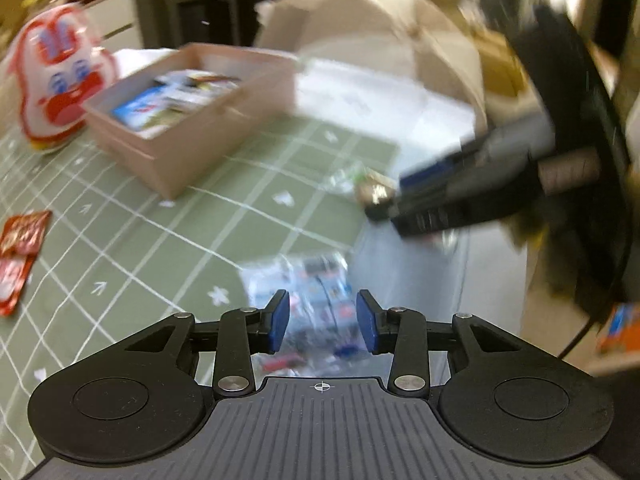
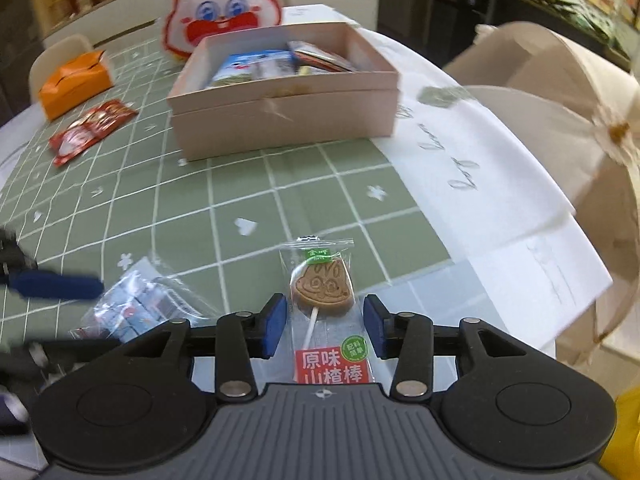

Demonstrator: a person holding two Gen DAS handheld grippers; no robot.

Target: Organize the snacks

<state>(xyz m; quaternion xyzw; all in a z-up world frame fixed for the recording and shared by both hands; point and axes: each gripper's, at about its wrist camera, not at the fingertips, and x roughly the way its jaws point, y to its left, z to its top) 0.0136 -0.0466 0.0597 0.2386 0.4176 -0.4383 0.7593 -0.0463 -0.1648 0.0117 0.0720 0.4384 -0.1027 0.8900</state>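
My left gripper (image 1: 322, 322) is open, with a clear bag of small blue-and-white candies (image 1: 316, 300) lying on the green checked cloth between its fingers. My right gripper (image 2: 325, 326) is open, its fingers on either side of a wrapped brown lollipop (image 2: 323, 292) with a red label. The candy bag (image 2: 136, 308) also shows at the lower left of the right wrist view. A pink box (image 2: 280, 108) holding several snack packets stands further back on the table; it also shows in the left wrist view (image 1: 192, 136). The right gripper (image 1: 384, 200) appears blurred in the left wrist view.
A red-and-white rabbit-shaped bag (image 2: 218, 8) stands behind the box. Red snack packets (image 2: 92, 128) and an orange bag (image 2: 76, 80) lie at the left. White paper sheets (image 2: 480, 168) cover the table's right side. A beige chair (image 2: 560, 88) stands beyond the edge.
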